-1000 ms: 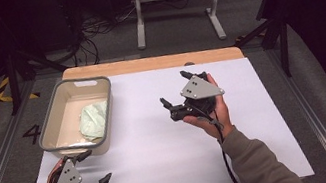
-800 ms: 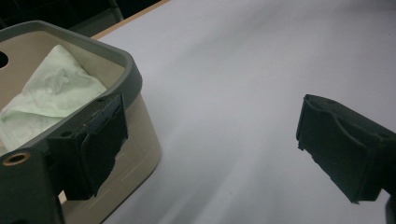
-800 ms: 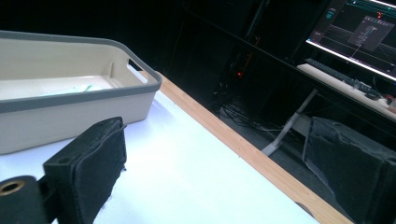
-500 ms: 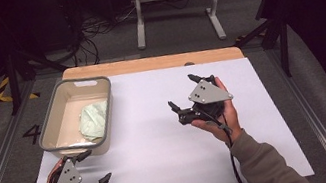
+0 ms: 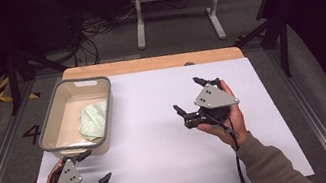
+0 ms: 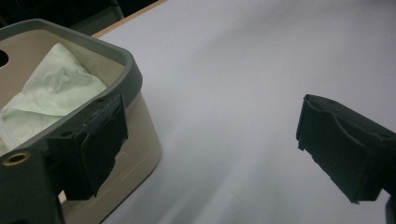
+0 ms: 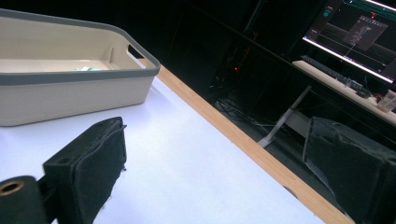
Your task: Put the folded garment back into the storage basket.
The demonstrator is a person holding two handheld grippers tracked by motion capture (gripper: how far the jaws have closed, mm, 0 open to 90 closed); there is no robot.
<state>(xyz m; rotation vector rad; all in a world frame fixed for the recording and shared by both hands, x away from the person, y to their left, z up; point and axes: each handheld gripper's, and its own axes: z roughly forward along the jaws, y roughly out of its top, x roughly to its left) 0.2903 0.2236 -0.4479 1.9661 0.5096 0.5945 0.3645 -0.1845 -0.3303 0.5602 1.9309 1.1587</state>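
With the pale green cloth (image 5: 94, 121) already lying in the beige bin (image 5: 105, 113) at the frame's left, I judge the job nearly finished: my left gripper (image 5: 93, 171) and right gripper (image 5: 191, 96) both gape empty.

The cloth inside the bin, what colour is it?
Pale green cloth, clearest in the left gripper view.

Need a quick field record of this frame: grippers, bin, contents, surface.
left gripper: open, holding nothing, by the bin's near corner
right gripper: open, holding nothing, over mid-table right of the bin
bin: beige with grey rim, upright, table's left side
contents: pale green cloth, crumpled, inside the bin
surface: white table, wooden far edge
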